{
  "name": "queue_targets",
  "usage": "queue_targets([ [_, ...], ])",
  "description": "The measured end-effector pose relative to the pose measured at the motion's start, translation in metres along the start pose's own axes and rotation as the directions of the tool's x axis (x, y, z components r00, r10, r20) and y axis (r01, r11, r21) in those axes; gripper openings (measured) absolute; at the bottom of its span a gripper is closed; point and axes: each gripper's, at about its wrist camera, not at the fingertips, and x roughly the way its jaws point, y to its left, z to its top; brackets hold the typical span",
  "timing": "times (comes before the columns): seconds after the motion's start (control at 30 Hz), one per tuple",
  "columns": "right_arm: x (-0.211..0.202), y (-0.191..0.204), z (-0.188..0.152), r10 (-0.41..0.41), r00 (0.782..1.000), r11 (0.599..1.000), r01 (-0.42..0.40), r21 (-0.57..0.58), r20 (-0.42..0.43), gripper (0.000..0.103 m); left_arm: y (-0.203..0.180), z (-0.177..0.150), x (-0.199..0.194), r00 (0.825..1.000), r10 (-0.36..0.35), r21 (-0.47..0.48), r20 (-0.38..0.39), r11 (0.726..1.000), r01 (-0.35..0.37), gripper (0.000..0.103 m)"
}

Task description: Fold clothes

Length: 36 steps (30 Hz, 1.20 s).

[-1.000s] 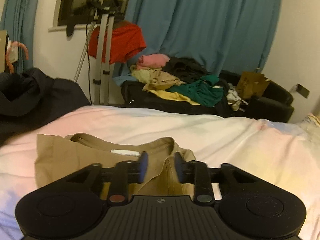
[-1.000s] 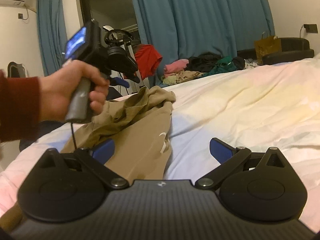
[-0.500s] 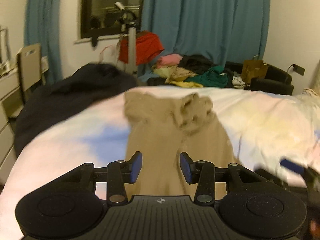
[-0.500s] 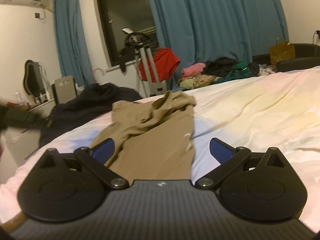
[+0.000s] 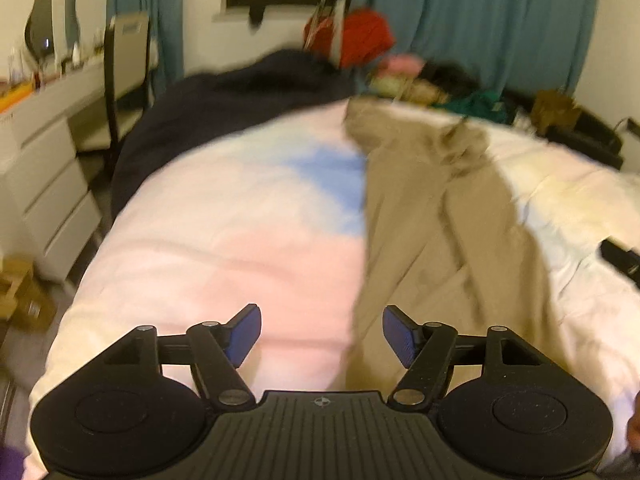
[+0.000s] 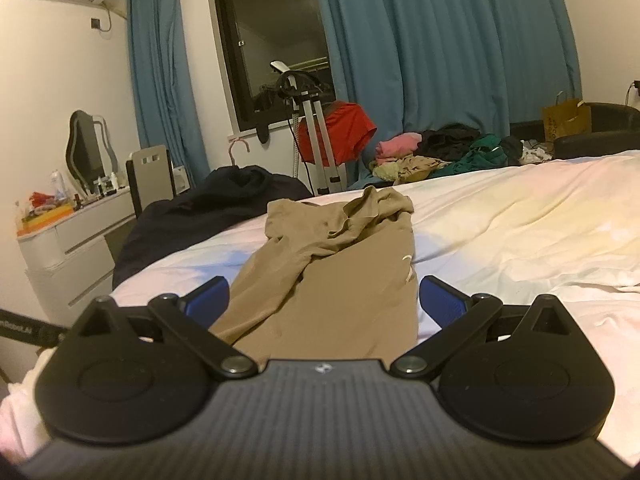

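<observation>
On the bed [image 6: 520, 232] lies a tan garment [image 6: 332, 280]; both tongs [image 5: 322, 336] [image 6: 322, 300] gape empty.

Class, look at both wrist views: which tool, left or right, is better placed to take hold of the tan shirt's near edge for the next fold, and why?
Probably the right tool. It is open with the tan shirt lying directly between its fingers. The left tool is open too, but faces mostly bare bedsheet, with the shirt off to its right side.

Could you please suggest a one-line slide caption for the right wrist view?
Open right gripper poised above a half-folded tan shirt on the bed.
</observation>
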Motion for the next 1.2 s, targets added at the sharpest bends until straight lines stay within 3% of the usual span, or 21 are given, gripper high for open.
queue_targets([
  [0.13,0.005,0.003,-0.002,0.001,1.000,1.000,-0.002,-0.017,-0.012,0.103,0.027,0.001,0.009,0.995,-0.038,-0.135,-0.091,0.991,0.026,0.070],
  [0.47,0.011,-0.002,-0.005,0.026,0.999,1.000,-0.026,0.010,-0.034,0.103,0.030,-0.006,0.042,0.968,-0.068,-0.212,-0.240,0.977,0.016,0.070],
  [0.63,0.015,-0.003,-0.006,0.040,0.998,0.999,-0.039,0.014,-0.041,0.103,0.030,-0.009,0.056,0.948,-0.083,-0.236,-0.308,0.972,0.009,0.065],
  [0.73,0.020,-0.007,-0.008,0.038,0.998,0.999,-0.037,0.025,-0.051,0.103,0.026,-0.009,0.058,0.940,-0.075,-0.216,-0.332,0.976,0.002,0.047],
  [0.83,0.024,-0.011,-0.008,0.038,0.997,0.998,-0.035,0.047,-0.065,0.103,0.022,-0.009,0.060,0.933,-0.066,-0.196,-0.355,0.981,-0.005,0.021],
  [0.87,0.023,-0.012,-0.008,0.036,0.997,0.998,-0.032,0.049,-0.067,0.103,0.020,-0.009,0.058,0.930,-0.081,-0.191,-0.359,0.982,0.011,0.005],
  [1.03,0.014,-0.020,-0.008,0.030,0.997,0.997,-0.025,0.078,-0.066,0.103,0.006,-0.007,0.028,0.946,-0.098,-0.117,-0.310,0.991,0.064,0.002],
  [1.13,0.009,-0.023,-0.005,0.036,0.998,0.995,-0.031,0.098,-0.057,0.103,0.009,-0.007,0.024,0.944,-0.093,-0.147,-0.317,0.988,0.048,0.004],
  [1.2,0.009,-0.023,-0.005,0.040,0.998,0.994,-0.034,0.101,-0.054,0.103,0.013,-0.007,0.028,0.939,-0.079,-0.182,-0.335,0.983,0.018,0.017],
])
